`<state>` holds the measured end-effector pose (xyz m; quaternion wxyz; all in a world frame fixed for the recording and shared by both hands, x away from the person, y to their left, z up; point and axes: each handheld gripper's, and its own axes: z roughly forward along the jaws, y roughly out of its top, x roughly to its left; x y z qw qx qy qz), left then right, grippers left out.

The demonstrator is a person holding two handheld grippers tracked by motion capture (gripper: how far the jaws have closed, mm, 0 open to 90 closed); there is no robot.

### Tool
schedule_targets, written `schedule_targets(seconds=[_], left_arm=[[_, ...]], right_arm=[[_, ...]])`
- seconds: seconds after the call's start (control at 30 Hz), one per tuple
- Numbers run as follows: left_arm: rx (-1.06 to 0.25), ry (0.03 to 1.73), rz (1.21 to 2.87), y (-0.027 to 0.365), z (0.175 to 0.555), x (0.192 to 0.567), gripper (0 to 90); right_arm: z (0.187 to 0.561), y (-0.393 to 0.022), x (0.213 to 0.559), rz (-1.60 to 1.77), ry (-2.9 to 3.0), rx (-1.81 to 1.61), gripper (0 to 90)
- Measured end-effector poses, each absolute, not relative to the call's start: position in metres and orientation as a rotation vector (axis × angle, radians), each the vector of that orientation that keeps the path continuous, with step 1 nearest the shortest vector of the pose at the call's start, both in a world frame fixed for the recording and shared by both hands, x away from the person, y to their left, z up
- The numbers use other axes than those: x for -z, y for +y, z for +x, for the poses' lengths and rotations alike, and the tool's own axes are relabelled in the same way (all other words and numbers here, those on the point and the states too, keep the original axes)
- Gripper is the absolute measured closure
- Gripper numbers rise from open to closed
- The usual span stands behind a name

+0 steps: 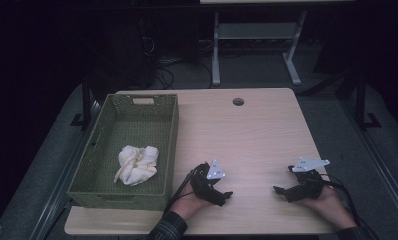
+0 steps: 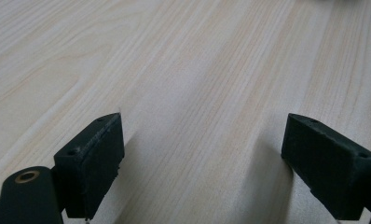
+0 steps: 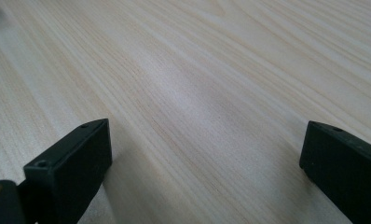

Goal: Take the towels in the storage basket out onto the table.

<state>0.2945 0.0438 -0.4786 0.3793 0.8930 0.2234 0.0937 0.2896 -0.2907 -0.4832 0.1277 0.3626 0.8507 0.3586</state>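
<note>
Just both tools [image 1: 228, 194] [image 1: 278, 190] agape, tbl [image 1: 257, 130] bare-ish

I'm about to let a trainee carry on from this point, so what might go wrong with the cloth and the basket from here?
1. The white cloth lies crumpled deep in the green basket; an open left gripper reaching in might catch the woven wall or pinch only a loose fold.
2. The basket sits at the table's left edge, so a snag could drag or tip it off.
3. Both grippers, the right gripper too, rest low over the tabletop, and cables trail behind; a quick lift might catch them.
</note>
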Motion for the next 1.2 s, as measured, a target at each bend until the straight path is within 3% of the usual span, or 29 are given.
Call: schedule_targets(seconds=[0.53,1.2], left_arm=[[-0.222,0.595,2.337,0.045,0.296,0.471,12.7],[-0.219,0.675,2.28,0.057,0.295,0.457,13.0]], right_arm=[[0.29,-0.291,0.483,1.051,2.477,-1.044,1.7],[0.29,-0.291,0.483,1.051,2.477,-1.045,1.7]])
